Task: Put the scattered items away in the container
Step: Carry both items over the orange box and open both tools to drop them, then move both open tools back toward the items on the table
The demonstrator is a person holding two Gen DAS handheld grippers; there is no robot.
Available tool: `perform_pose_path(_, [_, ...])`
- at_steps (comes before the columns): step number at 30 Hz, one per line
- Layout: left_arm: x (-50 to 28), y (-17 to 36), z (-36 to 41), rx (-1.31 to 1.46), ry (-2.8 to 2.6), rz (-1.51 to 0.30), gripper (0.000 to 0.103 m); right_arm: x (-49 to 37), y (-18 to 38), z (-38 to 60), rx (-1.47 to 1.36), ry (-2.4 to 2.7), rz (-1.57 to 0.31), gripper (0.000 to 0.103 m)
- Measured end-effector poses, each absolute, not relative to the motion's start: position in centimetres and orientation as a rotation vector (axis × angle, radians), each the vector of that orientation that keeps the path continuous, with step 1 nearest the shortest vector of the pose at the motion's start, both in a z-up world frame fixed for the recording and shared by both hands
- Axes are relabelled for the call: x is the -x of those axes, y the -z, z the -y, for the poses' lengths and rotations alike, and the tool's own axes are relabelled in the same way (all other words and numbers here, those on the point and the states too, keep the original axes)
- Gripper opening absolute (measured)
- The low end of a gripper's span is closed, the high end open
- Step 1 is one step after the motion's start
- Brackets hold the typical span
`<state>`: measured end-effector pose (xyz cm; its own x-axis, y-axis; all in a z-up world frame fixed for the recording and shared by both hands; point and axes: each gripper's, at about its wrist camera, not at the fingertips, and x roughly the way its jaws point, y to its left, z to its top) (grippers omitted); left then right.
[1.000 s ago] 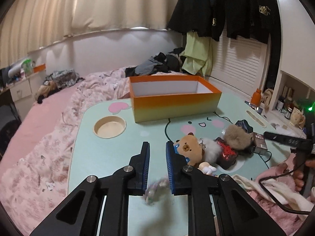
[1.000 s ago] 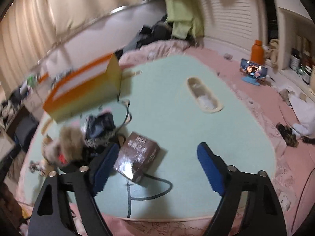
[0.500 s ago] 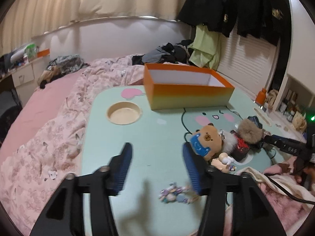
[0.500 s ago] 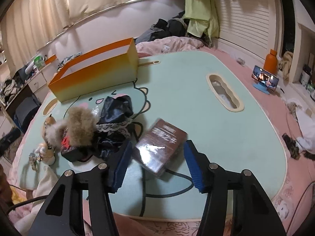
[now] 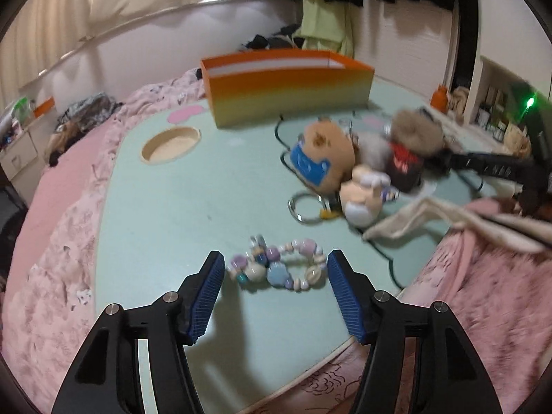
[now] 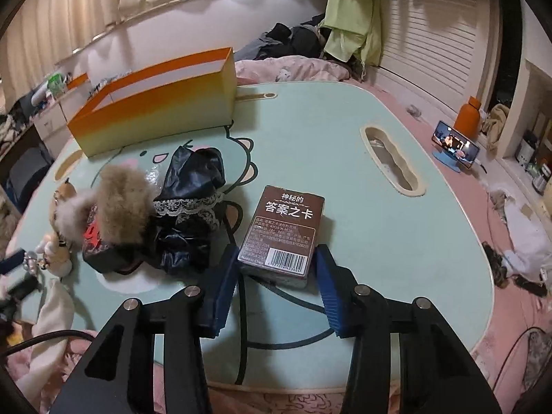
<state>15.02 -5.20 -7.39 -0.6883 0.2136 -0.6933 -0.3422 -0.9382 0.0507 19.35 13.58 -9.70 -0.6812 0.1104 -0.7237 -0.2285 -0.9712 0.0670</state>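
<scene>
A pastel bead bracelet lies on the mint table, between the fingers of my left gripper. That gripper is open and neither pad touches the beads. Further back stands the orange container, and to the right lie a plush bear, a small figure and a fur pompom. My right gripper is closing on a brown card box. Both pads meet its near sides while it lies flat on the table.
Left of the card box lie a black lace cloth and a fur pompom. A black cable runs under the card box. The table has a round cup recess and a long slot. Pink bedding surrounds it.
My left gripper opened, dropped the bracelet onto the table, then sank over it. My right gripper narrowed from wide open until its pads reached the card box.
</scene>
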Motion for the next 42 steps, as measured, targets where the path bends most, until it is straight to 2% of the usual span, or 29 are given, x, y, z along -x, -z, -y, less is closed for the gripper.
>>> perform_pose_path(1, [-15.2,7.4,5.2,1.029,-2.628,-0.252,0.059,-19.6,9.7,-13.8,1.144,-2.713,-0.246,0.046])
perform_pose_path(2, [-15.2,7.4,5.2,1.013,-2.622,-0.249,0.047,-19.8,9.6,-14.1,1.13,-2.713,-0.268,0.045])
perform_pose_path(3, [-15.2,7.3,5.2,1.002,-2.622,-0.254,0.03,-20.1,9.5,-14.4,1.115,-2.716,-0.293,0.045])
perform_pose_path(4, [-15.2,7.2,5.2,0.995,-2.622,-0.258,0.025,-20.4,9.3,-14.6,1.091,-2.726,-0.321,0.045])
perform_pose_path(10, [-14.7,6.9,5.2,0.979,-2.627,-0.232,0.024,-19.0,4.9,-14.2,0.948,-2.88,-0.325,0.045])
perform_pose_path(12, [-14.3,5.6,5.5,0.936,-2.653,-0.211,0.008,-16.9,3.3,-13.8,0.946,-2.936,-0.331,0.045])
perform_pose_path(16, [-11.9,1.4,6.1,0.84,-2.721,-0.155,0.007,-11.3,1.2,-12.1,0.973,-2.994,-0.278,0.046])
perform_pose_path(19, [-9.0,-2.1,5.8,0.698,-2.774,-0.119,0.007,-7.1,0.8,-11.1,1.049,-3.007,-0.301,0.046])
perform_pose_path(23, [-3.6,-5.3,4.9,0.64,-2.794,-0.008,0.007,-2.7,0.6,-10.0,1.108,-2.992,-0.316,0.046])
perform_pose_path(24, [-1.6,-5.8,4.5,0.651,-2.785,0.039,0.01,-1.7,0.7,-9.8,1.134,-2.99,-0.334,0.046])
perform_pose_path(25, [-0.1,-5.9,4.2,0.676,-2.768,0.067,0.018,-1.0,0.8,-9.9,1.156,-2.991,-0.361,0.046])
perform_pose_path(26, [1.7,-5.7,3.8,0.734,-2.753,0.08,0.053,-0.6,0.9,-10.0,1.158,-2.991,-0.39,0.046])
perform_pose_path(27, [3.0,-5.4,3.6,0.791,-2.757,0.086,0.073,-0.2,0.9,-10.1,1.158,-2.986,-0.41,0.051])
perform_pose_path(28, [3.7,-5.1,3.6,0.816,-2.765,0.094,0.073,-0.1,0.9,-10.3,1.168,-2.971,-0.416,0.059])
perform_pose_path(33, [1.2,-4.2,5.8,0.782,-2.783,0.194,0.075,-3.4,-0.4,-11.6,1.003,-2.985,-0.44,0.075])
perform_pose_path(38, [-3.2,-2.1,7.4,0.895,-2.764,0.202,0.089,-9.0,-0.5,-12.5,0.929,-3.022,-0.372,0.075])
perform_pose_path(42, [-7.2,1.1,6.3,0.99,-2.723,0.072,0.091,-13.9,1.5,-13.1,0.942,-3.018,-0.361,0.075])
